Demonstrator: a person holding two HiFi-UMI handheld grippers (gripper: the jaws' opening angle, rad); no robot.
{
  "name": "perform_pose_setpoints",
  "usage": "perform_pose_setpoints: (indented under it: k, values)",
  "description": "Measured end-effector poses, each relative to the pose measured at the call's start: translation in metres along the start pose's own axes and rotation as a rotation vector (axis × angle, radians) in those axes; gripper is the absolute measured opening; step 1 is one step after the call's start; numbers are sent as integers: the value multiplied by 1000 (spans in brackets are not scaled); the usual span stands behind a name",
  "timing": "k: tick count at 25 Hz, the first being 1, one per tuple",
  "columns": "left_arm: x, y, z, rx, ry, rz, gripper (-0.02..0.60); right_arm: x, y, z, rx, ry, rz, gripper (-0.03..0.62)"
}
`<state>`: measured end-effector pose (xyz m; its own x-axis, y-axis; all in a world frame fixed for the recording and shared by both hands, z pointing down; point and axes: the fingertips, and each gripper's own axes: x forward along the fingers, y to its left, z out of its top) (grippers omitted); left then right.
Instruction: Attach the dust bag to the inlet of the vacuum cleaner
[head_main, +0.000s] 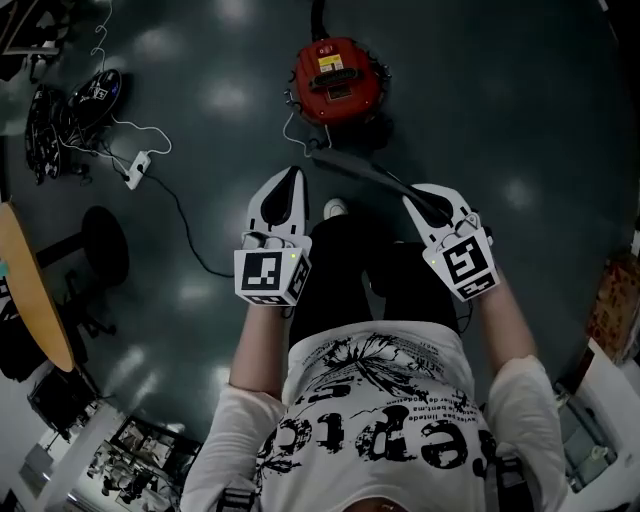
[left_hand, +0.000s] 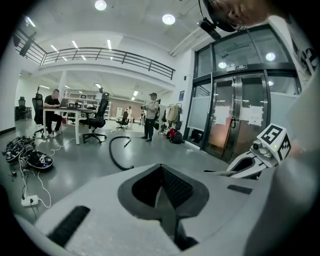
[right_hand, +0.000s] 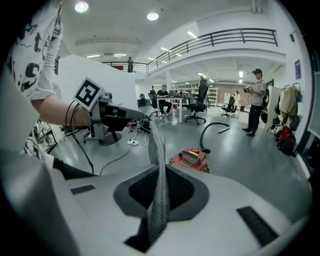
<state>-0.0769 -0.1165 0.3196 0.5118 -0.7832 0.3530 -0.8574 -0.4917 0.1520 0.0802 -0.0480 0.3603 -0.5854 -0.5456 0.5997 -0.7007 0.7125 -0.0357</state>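
Observation:
The red vacuum cleaner (head_main: 337, 80) sits on the dark floor ahead of me; the right gripper view shows it too (right_hand: 190, 159). My right gripper (head_main: 418, 200) is shut on one end of the grey dust bag (head_main: 365, 175). The bag stretches as a flat strip up and to the left towards the vacuum. In the right gripper view the mesh fabric (right_hand: 159, 150) runs straight out from between the jaws. My left gripper (head_main: 291, 172) is shut, close beside the bag's far end, and I see nothing between its jaws. Both grippers hang well above the floor.
A black hose (left_hand: 117, 150) lies curved on the floor beyond the vacuum. At the left are a white power strip with cables (head_main: 137, 168), a pile of gear (head_main: 70, 110), a round chair base (head_main: 100, 245) and a wooden table edge (head_main: 30, 290). People stand and sit far off.

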Motion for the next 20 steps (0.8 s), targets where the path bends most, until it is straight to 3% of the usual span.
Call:
perform_pose_setpoints:
  k: [6, 11, 15, 20]
  values:
    - [67, 27, -113, 81, -28, 10, 3, 84, -29, -104, -81, -6, 17, 25]
    - [128, 49, -176, 146, -126, -10, 3, 148, -48, -165, -171, -25, 77, 25]
    - [166, 63, -188, 255, -180, -25, 3, 180, -52, -196, -202, -27, 143, 25]
    - [196, 89, -174, 250, -195, 60, 3, 193, -52, -217, -181, 9, 166, 25]
